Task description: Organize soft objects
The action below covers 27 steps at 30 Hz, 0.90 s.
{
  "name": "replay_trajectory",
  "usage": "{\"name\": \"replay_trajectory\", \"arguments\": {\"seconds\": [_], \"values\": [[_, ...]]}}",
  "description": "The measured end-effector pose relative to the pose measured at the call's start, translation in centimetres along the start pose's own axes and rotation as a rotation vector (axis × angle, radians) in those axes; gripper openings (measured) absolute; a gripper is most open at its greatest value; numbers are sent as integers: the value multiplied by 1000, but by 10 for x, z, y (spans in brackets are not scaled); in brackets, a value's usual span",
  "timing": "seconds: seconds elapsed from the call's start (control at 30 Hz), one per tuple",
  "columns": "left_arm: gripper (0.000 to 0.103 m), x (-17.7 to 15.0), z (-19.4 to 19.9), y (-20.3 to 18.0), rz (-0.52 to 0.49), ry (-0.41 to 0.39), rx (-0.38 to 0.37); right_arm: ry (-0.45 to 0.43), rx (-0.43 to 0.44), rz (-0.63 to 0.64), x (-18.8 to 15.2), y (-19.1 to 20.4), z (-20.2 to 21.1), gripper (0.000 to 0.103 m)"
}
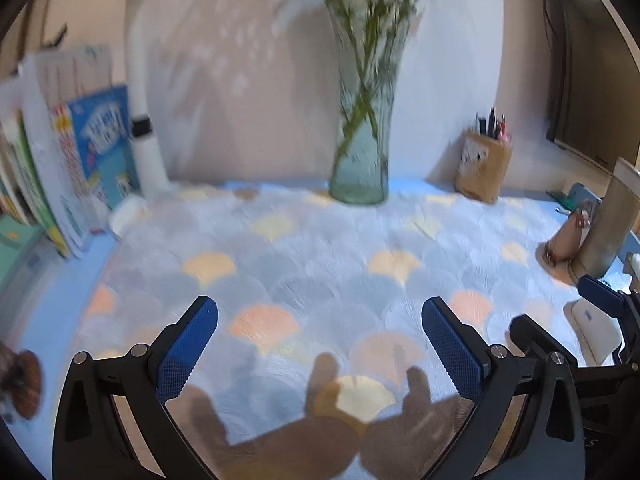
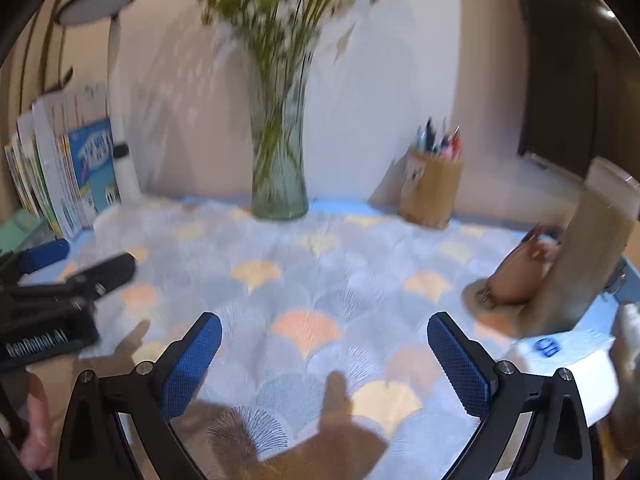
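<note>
Both views are motion-blurred. My left gripper [image 1: 320, 320] is open and empty above the scallop-patterned cloth [image 1: 320, 256]. My right gripper [image 2: 324, 336] is open and empty above the same cloth [image 2: 304, 264]. A small tan pouch [image 1: 566, 236] leans against a grey cylinder [image 1: 608, 224] at the right; it also shows in the right wrist view [image 2: 516, 276]. A white soft pack [image 2: 568, 364] with a blue mark lies right of my right gripper. A brown fuzzy object [image 1: 24, 384] sits at the far left edge. The right gripper shows at the left view's right edge [image 1: 560, 312].
A glass vase [image 1: 360, 152] with flowers stands at the back middle. A pen holder [image 1: 482, 168] is back right. Books [image 1: 72, 160] and a white lamp [image 1: 140, 92] stand back left. A dark monitor [image 1: 588, 60] is at the right.
</note>
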<state>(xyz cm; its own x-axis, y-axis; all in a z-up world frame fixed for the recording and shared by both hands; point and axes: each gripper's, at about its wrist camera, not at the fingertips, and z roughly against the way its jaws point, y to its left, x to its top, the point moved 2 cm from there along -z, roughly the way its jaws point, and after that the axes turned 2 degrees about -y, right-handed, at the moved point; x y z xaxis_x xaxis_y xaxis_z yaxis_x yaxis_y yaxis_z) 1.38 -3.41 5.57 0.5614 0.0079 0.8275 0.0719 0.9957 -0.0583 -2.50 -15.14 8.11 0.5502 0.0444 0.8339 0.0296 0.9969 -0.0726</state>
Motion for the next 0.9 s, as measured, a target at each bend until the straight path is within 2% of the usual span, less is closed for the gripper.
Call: {"name": "replay_trajectory", "arguments": {"seconds": [0.07,0.13,0.17,0.27,0.4,0.57,0.63,0.8,0.9], "values": [[102,-10,-11,4,33,18,-23,21,-4,-4,-6,-1,-9,103],[102,-15,-23,6,33,92,-19,51,1,-21,-14,-4,-19,103],[102,-15,-23,7,34,93,-22,69,3,-29,-15,-4,-23,103],[102,-14,-21,10,38,72,-34,67,2,-33,-16,-5,-23,103],[102,-13,-23,12,34,60,-2,77,-13,-36,-17,-6,-24,103],[102,-6,-20,22,25,18,126,89,-1,-52,-18,-9,-26,103],[102,-5,-18,25,34,2,132,97,0,-53,-19,-9,-28,103],[102,-6,-22,23,20,35,120,117,-8,-50,-20,-8,-31,103],[102,-6,-21,22,11,26,118,123,-13,-52,-21,-9,-32,103]]}}
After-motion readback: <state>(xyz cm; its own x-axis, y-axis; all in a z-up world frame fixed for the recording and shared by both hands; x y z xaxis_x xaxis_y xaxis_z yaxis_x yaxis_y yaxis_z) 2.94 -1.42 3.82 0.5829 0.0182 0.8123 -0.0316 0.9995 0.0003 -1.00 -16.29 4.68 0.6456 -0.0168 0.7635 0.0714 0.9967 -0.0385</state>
